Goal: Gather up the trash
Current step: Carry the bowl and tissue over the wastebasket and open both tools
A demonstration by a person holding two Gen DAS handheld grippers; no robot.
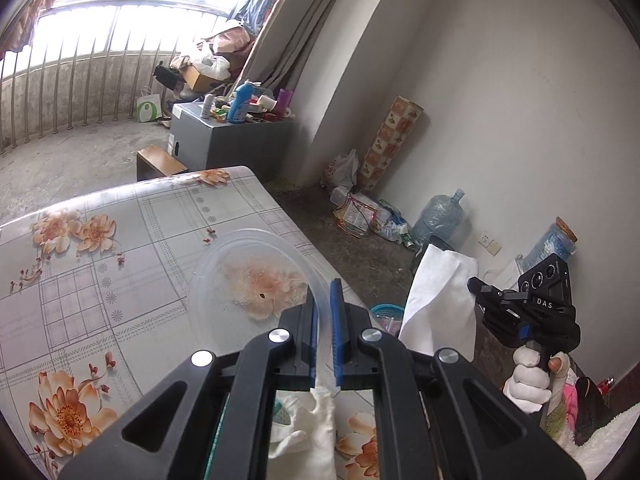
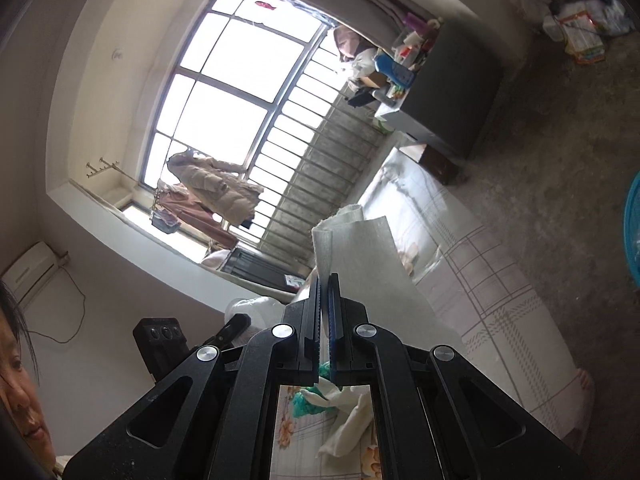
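Observation:
My left gripper [image 1: 324, 294] is shut on the near rim of a clear plastic plate [image 1: 240, 268], which hangs tilted above the floral tablecloth [image 1: 100, 280]. To its right a gloved hand [image 1: 528, 380] holds my right gripper [image 1: 478, 286], shut on a white paper towel [image 1: 440, 300] that sticks up from it. In the right wrist view the right gripper [image 2: 326, 280] pinches that paper towel [image 2: 360, 248] at its lower edge. A crumpled white tissue [image 2: 344, 408] with a green scrap [image 2: 306, 404] lies on the cloth beneath the grippers.
A blue basket [image 1: 386, 312] stands on the floor just past the table's edge, also visible as the basket [image 2: 632, 232] at the right border. Bottles and bags [image 1: 372, 216] lie along the wall. A grey cabinet [image 1: 224, 136] with clutter stands behind the table.

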